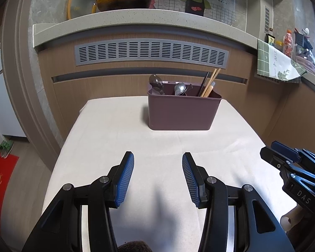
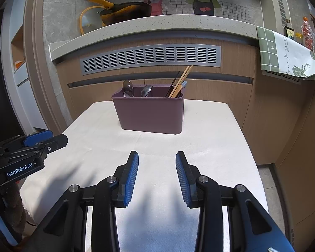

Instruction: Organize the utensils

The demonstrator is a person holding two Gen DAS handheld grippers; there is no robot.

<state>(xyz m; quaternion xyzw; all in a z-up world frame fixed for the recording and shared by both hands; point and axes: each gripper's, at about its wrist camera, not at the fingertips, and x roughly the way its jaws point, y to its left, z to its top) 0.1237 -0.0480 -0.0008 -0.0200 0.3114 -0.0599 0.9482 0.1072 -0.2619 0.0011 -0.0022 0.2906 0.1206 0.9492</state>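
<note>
Both the left gripper [image 1: 158, 157] and right gripper [image 2: 157, 156] are hovering released and empty. The caddy [image 1: 181, 113] at frame centre is holding leaning chopsticks [image 1: 212, 82]; a careless reach risks tipping it.

Table [image 1: 115, 147] covered with a plain cream cloth [image 2: 210, 136], lightly creased. One item stands directly on it: a mauve plastic utensil caddy [image 1: 181, 113], upright, toward the far edge, holding spoons and chopsticks.
</note>
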